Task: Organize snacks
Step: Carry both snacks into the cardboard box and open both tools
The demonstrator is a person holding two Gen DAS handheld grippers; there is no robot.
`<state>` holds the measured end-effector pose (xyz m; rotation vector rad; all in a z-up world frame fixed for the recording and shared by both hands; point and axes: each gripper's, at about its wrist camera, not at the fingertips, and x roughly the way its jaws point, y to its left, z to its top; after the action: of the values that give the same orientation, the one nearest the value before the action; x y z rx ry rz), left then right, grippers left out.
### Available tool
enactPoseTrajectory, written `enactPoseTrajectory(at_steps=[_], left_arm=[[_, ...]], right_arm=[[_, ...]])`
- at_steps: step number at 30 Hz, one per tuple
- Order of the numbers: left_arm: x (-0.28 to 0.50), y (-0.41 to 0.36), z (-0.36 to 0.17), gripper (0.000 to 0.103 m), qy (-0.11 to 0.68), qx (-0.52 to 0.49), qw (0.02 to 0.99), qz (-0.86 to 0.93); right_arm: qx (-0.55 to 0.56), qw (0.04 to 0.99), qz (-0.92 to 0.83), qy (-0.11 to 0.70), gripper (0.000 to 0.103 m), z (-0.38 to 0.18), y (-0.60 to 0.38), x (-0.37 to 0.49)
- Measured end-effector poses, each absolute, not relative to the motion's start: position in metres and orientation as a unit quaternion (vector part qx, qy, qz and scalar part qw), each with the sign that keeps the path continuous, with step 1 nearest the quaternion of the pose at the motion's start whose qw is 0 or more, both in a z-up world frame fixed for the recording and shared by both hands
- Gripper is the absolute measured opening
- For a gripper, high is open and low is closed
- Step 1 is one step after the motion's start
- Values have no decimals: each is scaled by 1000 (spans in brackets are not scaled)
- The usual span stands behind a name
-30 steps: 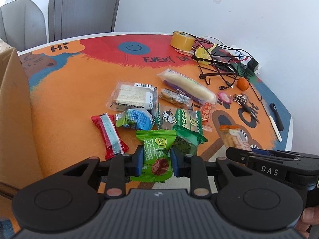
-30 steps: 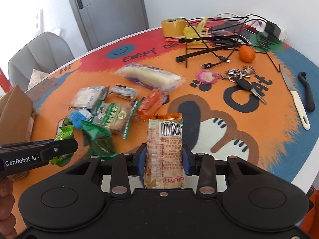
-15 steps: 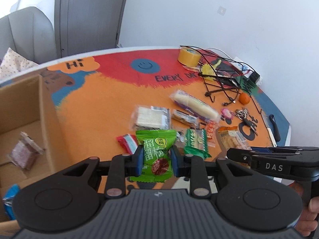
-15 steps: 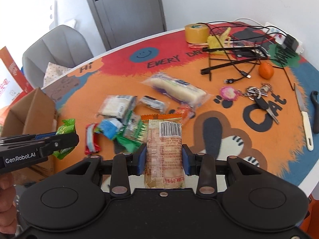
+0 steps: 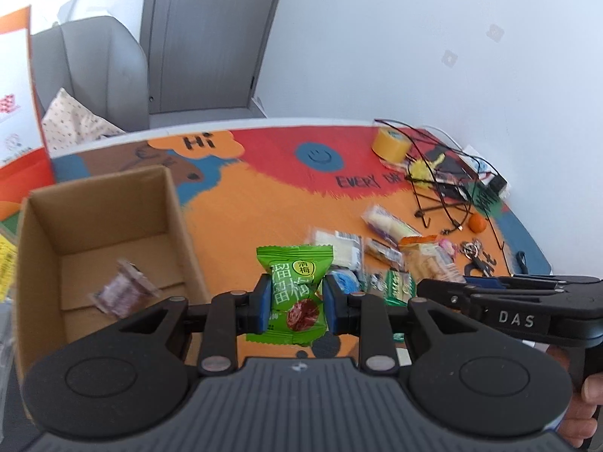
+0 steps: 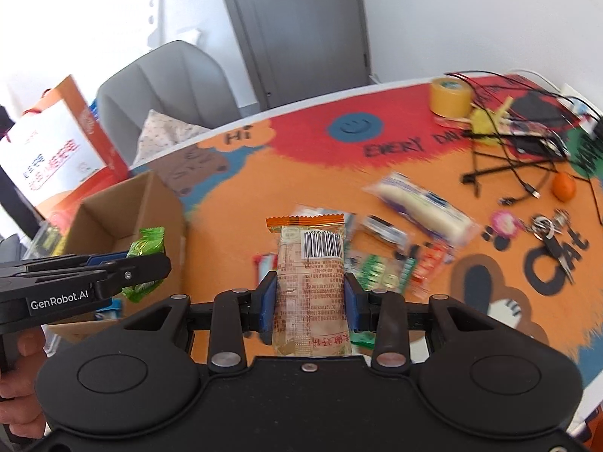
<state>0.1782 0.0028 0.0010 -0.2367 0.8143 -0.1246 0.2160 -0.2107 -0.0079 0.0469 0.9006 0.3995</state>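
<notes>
My left gripper is shut on a green plum-candy packet, held in the air just right of an open cardboard box. A small brown wrapped snack lies on the box floor. My right gripper is shut on a long orange-topped cracker pack with a barcode, raised above the table. From the right wrist view the left gripper and its green packet hang beside the box. Several loose snacks lie in a cluster on the orange table.
A yellow tape roll, black cables and a wire stand, a small orange fruit, keys and a long white bread pack crowd the table's right side. A grey chair and an orange-and-white paper bag stand behind the box.
Both grippers have risen off the table with their packets and swung left; the cardboard box has come into full view and the snack cluster has shrunk away to the right.
</notes>
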Motion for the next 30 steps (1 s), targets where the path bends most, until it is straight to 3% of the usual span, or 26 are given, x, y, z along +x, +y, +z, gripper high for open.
enactPoseTrajectory(at_steps=[30], left_arm=[[179,136,-22,28,387,-158,907,59]], right_arm=[[7,853,295,429,37,2,-67,234]])
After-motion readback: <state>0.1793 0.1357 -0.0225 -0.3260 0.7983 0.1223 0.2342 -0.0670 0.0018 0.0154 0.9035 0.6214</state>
